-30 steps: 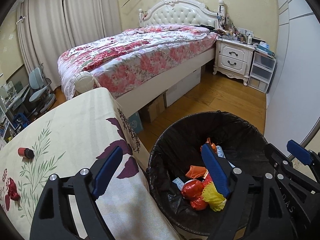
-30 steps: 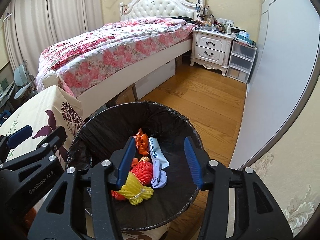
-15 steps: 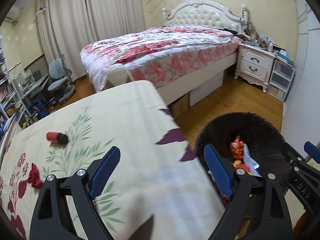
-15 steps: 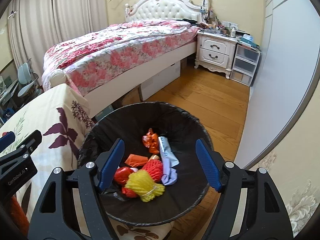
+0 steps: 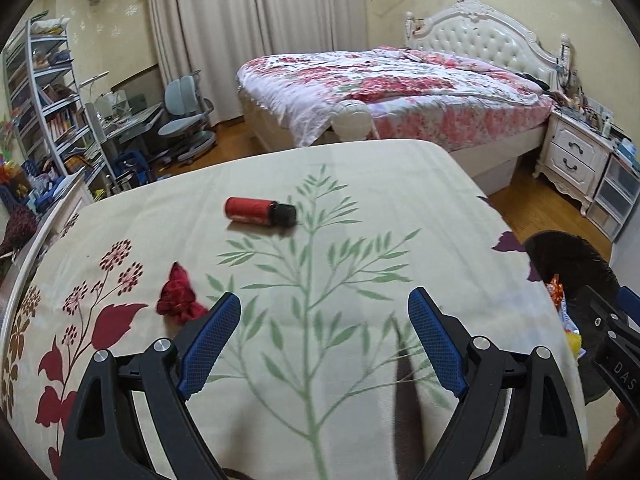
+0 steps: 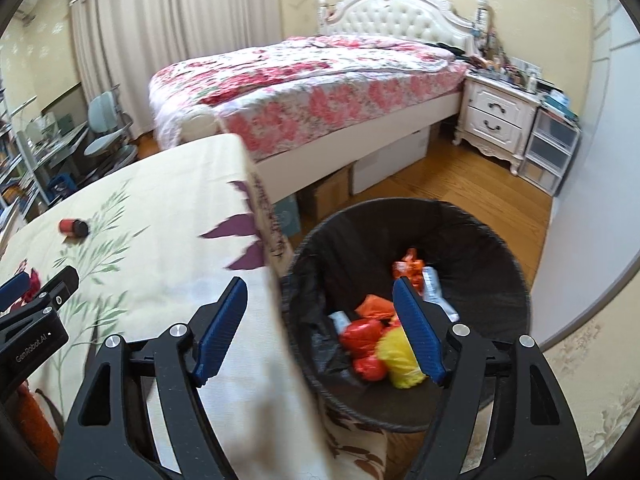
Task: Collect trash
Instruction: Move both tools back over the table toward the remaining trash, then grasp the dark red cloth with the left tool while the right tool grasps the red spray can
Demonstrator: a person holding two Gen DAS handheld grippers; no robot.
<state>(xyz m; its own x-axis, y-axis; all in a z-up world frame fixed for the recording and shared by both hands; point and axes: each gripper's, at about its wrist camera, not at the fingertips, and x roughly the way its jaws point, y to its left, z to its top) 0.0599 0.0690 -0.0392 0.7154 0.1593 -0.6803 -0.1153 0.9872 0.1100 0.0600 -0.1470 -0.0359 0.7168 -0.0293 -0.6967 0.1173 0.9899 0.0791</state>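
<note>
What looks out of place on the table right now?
Two bits of litter remain on the floral tablecloth: a red bottle with a black cap lying on its side, and a crumpled red scrap nearer the left gripper. Nothing is spilled.

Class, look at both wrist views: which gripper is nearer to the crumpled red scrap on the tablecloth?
Left. The left gripper hovers open right beside the red scrap; the right gripper straddles the table edge by the bin, farther away.

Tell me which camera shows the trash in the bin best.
The right wrist view: it looks down into the bin, showing red, orange and yellow trash inside. The left wrist view catches only the bin's edge at far right, with a sliver of wrappers.
</note>
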